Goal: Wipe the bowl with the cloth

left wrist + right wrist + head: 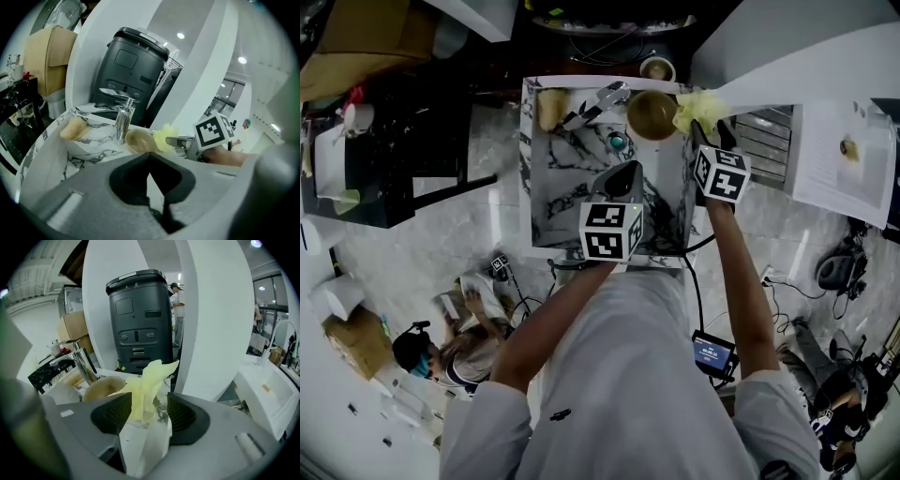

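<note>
1. Yellow cloth (698,110) (163,137) (145,385) lies bunched at the far right corner of the marble surface (528,169), touching the bowl's right side.
2. The tan bowl (652,114) (139,140) (101,387) sits on the far rim, just right of the faucet (598,103) (123,123).
3. The right gripper (703,127) (144,411) has its jaws released and wide apart. The cloth rises in the gap, and neither pad presses it.
4. The left gripper (623,176) (150,161) hangs over the basin, its jaws clenched on nothing.
5. A sponge (549,108) (73,127) rests at the far left corner.
</note>
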A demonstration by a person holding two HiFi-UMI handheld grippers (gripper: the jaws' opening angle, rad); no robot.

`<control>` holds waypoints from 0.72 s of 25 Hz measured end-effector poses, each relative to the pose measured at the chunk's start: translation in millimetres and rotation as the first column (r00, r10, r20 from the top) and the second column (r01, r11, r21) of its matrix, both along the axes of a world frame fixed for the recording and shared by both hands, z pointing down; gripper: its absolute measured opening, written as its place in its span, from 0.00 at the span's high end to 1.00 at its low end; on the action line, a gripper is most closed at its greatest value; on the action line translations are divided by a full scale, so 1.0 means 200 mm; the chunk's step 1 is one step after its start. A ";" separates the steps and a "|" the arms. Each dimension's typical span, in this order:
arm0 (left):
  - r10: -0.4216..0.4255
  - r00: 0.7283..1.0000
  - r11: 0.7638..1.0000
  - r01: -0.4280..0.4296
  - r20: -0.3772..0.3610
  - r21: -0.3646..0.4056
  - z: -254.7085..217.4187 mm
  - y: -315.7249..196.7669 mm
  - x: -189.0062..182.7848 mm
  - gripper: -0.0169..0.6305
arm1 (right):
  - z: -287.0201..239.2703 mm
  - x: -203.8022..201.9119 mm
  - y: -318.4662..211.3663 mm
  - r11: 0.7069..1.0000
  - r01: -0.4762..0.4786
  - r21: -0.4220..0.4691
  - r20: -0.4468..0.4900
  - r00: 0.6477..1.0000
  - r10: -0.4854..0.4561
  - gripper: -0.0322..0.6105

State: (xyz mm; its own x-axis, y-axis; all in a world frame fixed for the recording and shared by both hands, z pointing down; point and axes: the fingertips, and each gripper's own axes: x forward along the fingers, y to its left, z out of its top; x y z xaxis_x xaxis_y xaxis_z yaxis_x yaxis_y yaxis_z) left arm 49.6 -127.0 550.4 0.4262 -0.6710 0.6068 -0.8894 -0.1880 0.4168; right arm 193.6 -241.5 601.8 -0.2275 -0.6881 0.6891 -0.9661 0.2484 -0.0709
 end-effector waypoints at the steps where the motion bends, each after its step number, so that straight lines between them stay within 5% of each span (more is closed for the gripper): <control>1: 0.001 1.000 1.000 -0.001 -0.002 0.006 -0.01 0.01 -0.01 0.97 | -0.02 0.01 0.01 1.000 -0.015 0.009 0.011 1.000 0.015 0.58; 9: 0.011 1.000 0.998 -0.010 -0.022 0.055 -0.13 0.04 -0.05 0.97 | -0.28 0.06 0.10 0.983 -0.101 0.151 0.073 0.993 0.091 0.67; 12: 0.031 0.999 0.998 -0.029 -0.038 0.058 -0.15 0.07 -0.06 0.97 | -0.44 0.02 0.16 0.969 -0.091 0.230 0.132 0.989 0.062 0.76; 18: 0.050 0.998 0.996 -0.046 -0.045 0.079 -0.22 0.12 -0.14 0.97 | -0.72 -0.08 0.31 0.939 -0.041 0.340 0.095 0.995 0.009 0.91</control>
